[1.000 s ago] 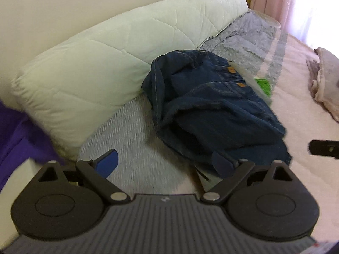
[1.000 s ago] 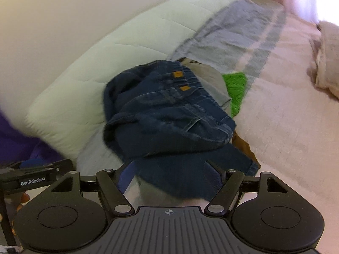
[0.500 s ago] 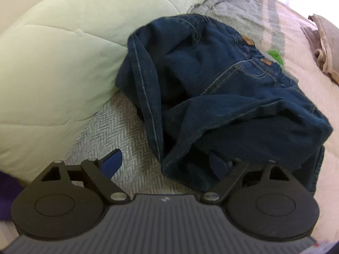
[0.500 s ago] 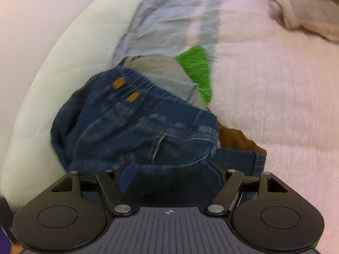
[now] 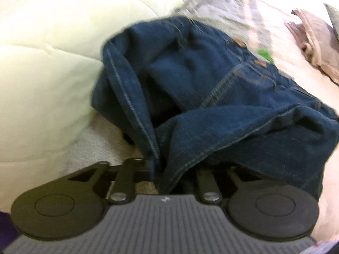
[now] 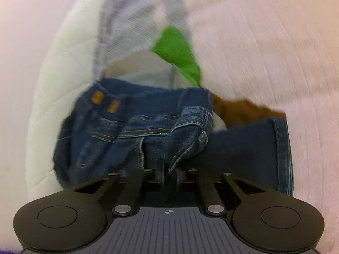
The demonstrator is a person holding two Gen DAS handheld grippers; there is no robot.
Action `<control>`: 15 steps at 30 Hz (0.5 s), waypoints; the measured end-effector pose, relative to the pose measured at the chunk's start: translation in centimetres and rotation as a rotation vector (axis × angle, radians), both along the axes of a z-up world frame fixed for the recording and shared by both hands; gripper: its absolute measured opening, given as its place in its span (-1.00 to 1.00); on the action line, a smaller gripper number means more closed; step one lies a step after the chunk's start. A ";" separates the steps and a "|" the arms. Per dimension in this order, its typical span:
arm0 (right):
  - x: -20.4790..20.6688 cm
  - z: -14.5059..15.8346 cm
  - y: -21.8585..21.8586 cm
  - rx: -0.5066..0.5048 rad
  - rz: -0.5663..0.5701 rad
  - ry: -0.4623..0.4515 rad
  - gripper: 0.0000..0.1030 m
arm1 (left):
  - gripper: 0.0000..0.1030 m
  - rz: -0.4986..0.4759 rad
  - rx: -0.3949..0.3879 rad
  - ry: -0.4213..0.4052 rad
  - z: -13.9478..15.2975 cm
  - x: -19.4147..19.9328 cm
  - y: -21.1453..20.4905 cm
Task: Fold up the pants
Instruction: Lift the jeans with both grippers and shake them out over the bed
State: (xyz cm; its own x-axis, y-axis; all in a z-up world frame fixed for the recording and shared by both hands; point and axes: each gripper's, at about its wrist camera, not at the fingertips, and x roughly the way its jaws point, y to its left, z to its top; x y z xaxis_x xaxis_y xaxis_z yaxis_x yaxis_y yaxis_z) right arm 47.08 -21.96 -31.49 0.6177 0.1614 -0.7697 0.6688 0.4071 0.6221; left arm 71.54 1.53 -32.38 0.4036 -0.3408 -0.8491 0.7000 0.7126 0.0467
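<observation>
Both wrist cameras look steeply down from very near, each over its own gripper; the 2 views share the jeans (image 5: 211, 97) and pillow (image 6: 53, 84).

Both hand-held grippers (image 5: 157, 169) (image 6: 167, 169) descended, clamped jeans (image 5: 211, 97).

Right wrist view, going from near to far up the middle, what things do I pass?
Claw shut on the jeans → grey garment → green cloth → grey striped blanket.
</observation>
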 end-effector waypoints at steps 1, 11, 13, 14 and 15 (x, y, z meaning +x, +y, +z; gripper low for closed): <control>-0.4 0.9 0.0 -0.012 0.004 -0.032 -0.94 | -0.82 0.023 -0.018 -0.003 0.7 -0.1 0.3; -8.0 12.7 0.0 -0.226 -0.032 -0.401 -0.97 | -0.86 -0.030 -0.170 -0.283 13.9 -8.0 -1.5; -11.1 15.0 -0.4 -0.268 -0.071 -0.456 -0.97 | -0.87 -0.096 -0.211 -0.341 16.5 -10.9 -3.1; -13.2 16.1 -0.7 -0.289 -0.098 -0.482 -0.97 | -0.87 -0.138 -0.235 -0.364 17.9 -12.7 -4.4; -15.1 17.0 -1.0 -0.307 -0.123 -0.499 -0.97 | -0.88 -0.178 -0.259 -0.381 19.1 -14.3 -5.4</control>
